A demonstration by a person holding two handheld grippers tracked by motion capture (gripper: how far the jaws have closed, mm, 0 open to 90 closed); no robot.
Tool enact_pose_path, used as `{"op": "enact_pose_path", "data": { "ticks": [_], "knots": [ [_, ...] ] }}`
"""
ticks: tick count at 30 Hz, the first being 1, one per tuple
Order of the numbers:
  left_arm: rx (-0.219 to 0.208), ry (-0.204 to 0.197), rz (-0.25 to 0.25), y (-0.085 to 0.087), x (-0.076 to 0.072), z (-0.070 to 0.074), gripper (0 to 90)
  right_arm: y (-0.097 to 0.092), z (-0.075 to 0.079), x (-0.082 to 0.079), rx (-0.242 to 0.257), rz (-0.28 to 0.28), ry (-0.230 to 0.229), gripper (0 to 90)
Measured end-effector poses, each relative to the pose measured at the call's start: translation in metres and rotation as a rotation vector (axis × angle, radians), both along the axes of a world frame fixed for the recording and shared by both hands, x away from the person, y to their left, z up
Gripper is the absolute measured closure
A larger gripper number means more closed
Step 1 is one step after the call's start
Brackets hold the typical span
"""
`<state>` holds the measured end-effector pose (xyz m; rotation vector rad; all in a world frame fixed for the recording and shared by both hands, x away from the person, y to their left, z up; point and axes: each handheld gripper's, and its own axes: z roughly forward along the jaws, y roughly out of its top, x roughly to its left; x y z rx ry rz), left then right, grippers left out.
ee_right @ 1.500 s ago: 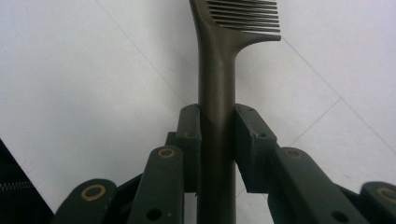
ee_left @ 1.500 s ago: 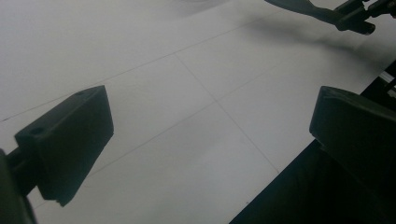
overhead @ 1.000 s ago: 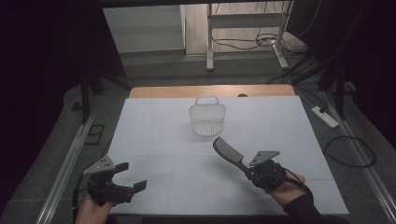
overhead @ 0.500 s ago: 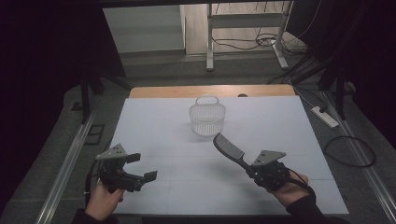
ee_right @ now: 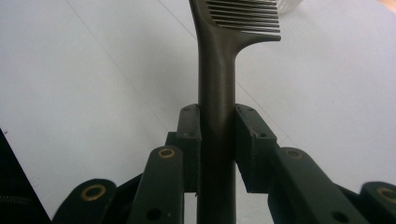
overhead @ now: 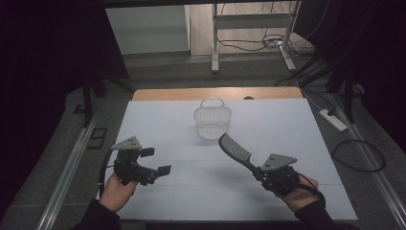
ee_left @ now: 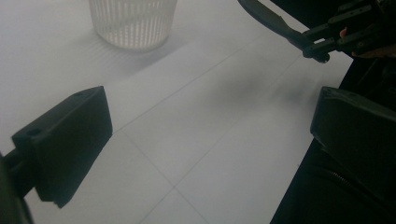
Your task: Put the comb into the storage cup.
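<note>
- Progress, as I judge it: the black plastic comb point(overhead: 234, 148) is picked up and held above the white table point(overhead: 297, 124), with the small translucent ribbed plastic basket point(overhead: 212, 120) standing apart beyond it; the comb is not yet in the basket, so the drop-in looks left to do.
- Left gripper point(overhead: 158, 163): near the table's left edge, jaws spread wide, nothing between them, touching nothing.
- Right gripper point(ee_right: 217, 140): jaws closed tight on the comb's handle, teeth end pointing up toward the basket.
</note>
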<state>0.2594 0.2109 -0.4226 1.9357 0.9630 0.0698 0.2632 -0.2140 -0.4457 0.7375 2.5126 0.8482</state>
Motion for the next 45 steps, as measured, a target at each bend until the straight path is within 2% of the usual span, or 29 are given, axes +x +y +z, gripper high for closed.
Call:
{"op": "enact_pose_path", "data": {
  "ticks": [2,8,22,30,38,45],
  "knots": [
    [-0.005,0.003,-0.003,-0.004,0.004,0.001,0.0,-0.001,0.001,0.0,0.027,0.009,0.01,72.5],
    [-0.021,0.006,-0.02,-0.013,0.014,0.006,0.0,-0.001,0.005,-0.002,0.046,0.017,-0.026,72.5],
    [-0.029,0.014,-0.067,-0.041,0.038,0.018,0.0,0.001,0.009,-0.005,0.062,0.032,-0.066,72.5],
    [-0.052,0.027,-0.098,-0.057,0.05,0.021,0.0,0.002,0.011,-0.006,0.067,0.043,-0.091,72.5],
    [-0.055,0.042,-0.103,-0.063,0.052,0.017,0.0,0.007,0.012,-0.009,0.073,0.057,-0.107,72.5],
    [-0.095,0.066,-0.119,-0.061,0.052,0.019,0.0,0.012,0.012,-0.012,0.082,0.077,-0.119,72.5]
  ]
}}
